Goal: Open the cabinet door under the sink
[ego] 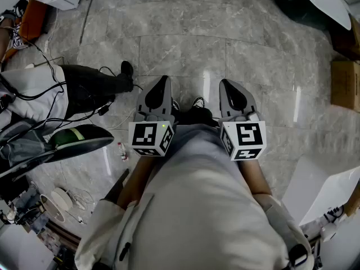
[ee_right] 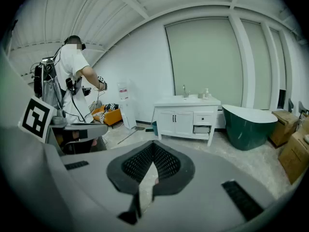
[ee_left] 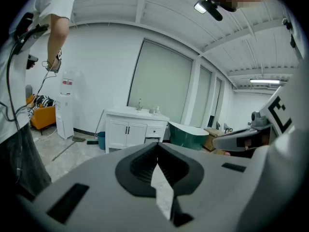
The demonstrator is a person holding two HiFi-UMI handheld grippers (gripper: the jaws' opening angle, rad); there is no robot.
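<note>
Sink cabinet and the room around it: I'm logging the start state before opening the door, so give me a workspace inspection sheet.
Surface: grey marble-tile floor.
Job's things: white sink cabinet across the room, both doors shut.
Clutter: cardboard box, small bottle on the floor.
Grippers: left gripper and right gripper both shut, nothing held.
Cables: black cables trailing over the floor.
Surroundings: green bathtub, water dispenser, a person standing.

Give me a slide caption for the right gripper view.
Right gripper, jaws together and empty, faces the distant white sink cabinet, doors shut, beside a green bathtub.
</note>
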